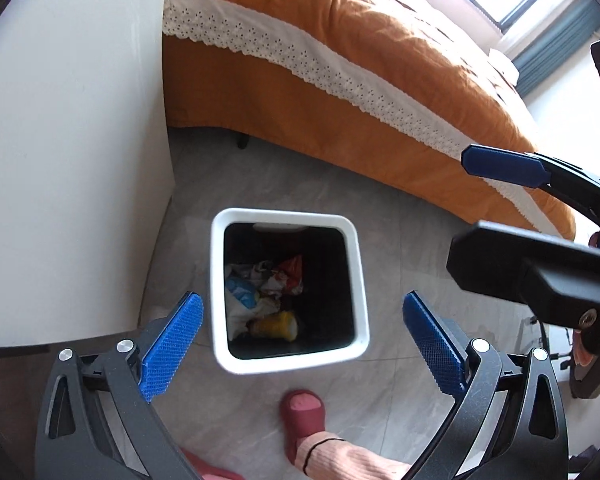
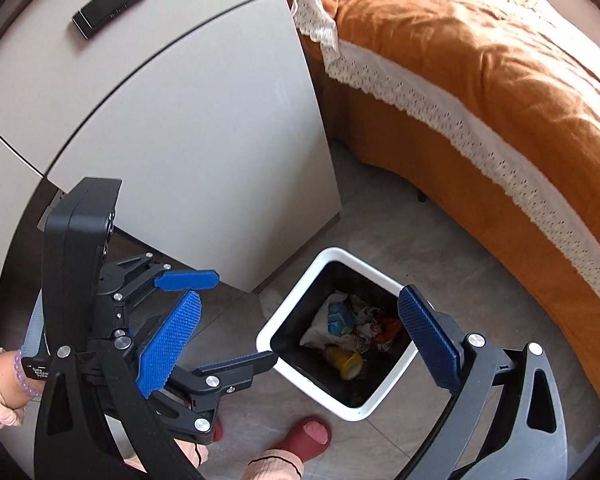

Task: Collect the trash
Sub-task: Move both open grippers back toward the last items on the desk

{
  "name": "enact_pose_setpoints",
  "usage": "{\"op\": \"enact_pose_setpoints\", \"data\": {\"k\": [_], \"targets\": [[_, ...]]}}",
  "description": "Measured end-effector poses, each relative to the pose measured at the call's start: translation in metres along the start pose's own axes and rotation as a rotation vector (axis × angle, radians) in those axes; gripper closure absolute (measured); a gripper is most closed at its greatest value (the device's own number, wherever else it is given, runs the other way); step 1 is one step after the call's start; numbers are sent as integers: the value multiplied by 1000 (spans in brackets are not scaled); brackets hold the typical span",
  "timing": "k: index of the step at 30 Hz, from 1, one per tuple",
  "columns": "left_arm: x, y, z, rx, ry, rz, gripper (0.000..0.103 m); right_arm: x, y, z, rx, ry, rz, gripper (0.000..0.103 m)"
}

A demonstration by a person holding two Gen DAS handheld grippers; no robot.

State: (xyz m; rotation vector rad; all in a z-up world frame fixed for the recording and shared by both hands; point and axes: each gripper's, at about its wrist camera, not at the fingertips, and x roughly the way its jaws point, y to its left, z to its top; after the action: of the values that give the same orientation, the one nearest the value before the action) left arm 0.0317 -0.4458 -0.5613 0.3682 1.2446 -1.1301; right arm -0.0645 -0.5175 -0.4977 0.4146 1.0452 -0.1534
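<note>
left tool (image 1: 302, 346): jaws wide, empty, poised over bin (image 1: 356, 264) | right tool (image 2: 296, 344): jaws wide, empty, angled at the same bin | trash (image 2: 352, 330): wrappers and yellow cup at bin bottom | bin: on floor (image 1: 284, 184) between cabinet (image 1: 72, 152) and bed (image 1: 380, 80), within easy drop reach | judged: drop done

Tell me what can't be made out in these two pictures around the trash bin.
- Bottom of the bin: both views, covered by crumpled wrappers and dark shadow.
- Yellow item: both views, too small and shadowed to identify.
- Wrapper print: too small to read.
- Space under the bed: hidden by the orange cover.
- Person's slipper: cut off at the bottom edge.
</note>
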Motion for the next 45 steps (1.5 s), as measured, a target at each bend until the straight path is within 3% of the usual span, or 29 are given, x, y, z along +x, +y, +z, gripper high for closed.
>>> {"op": "enact_pose_setpoints", "data": {"k": [10,19,32,37,45], "targets": [[-80,-25,23,44,-69,-10,5,-68,25,18,20,-64,-70,5],[-162,-38,30,49,-149,68,5,-131,59,32,14,-164,-95,5],[-313,-70,36,18,-321,95,5,-241,128,75,-89,-346,-60,5],[-371,-76,30,19,-402,150,5,-268,156,94,-107,-383,10,5],[-478,-33,5,10,-531,236,5,-298,241,129,-136,-494,65,5]]}}
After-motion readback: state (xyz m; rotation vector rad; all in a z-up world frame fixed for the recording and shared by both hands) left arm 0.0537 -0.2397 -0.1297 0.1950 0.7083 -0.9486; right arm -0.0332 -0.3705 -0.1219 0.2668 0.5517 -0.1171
